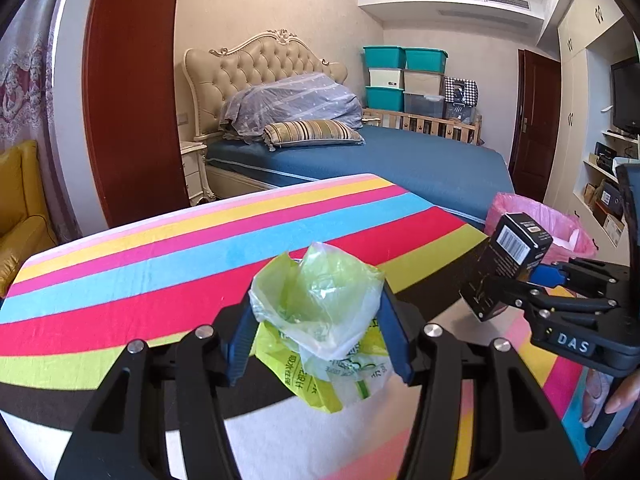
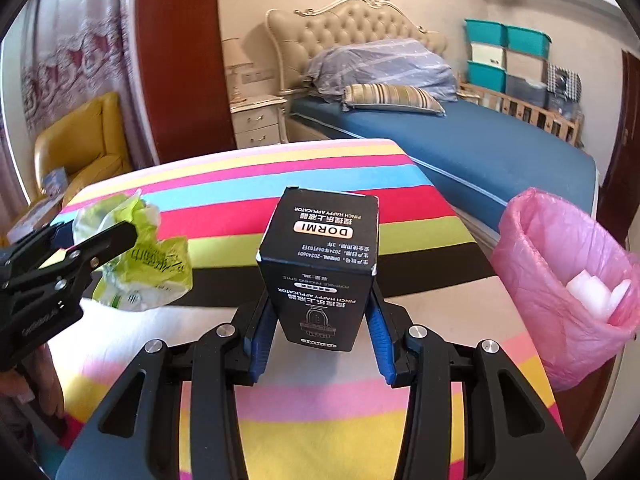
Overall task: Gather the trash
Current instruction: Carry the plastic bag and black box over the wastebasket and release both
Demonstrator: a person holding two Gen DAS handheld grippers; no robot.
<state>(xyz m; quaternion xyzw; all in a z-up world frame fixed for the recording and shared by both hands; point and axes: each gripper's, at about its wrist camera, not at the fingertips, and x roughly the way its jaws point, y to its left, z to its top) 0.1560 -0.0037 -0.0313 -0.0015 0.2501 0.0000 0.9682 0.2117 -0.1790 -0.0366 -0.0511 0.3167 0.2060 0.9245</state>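
Crumpled green plastic bag (image 1: 316, 300) sat pinched in the left gripper (image 1: 318, 336), lifted above the striped table (image 1: 160, 264); the right gripper (image 2: 320, 344), angled downward, clamped a black box (image 2: 320, 264) near the pink-lined bin (image 2: 560, 272).

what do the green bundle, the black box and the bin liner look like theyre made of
Green bundle: thin plastic film, glossy and translucent, judging by its crumples and see-through folds. Black box: probably printed cardboard with a matte finish, showing sharp folded edges and whitish scuffed corners. Bin liner: thin pink plastic, wrinkled and semi-translucent, with white pieces showing inside.
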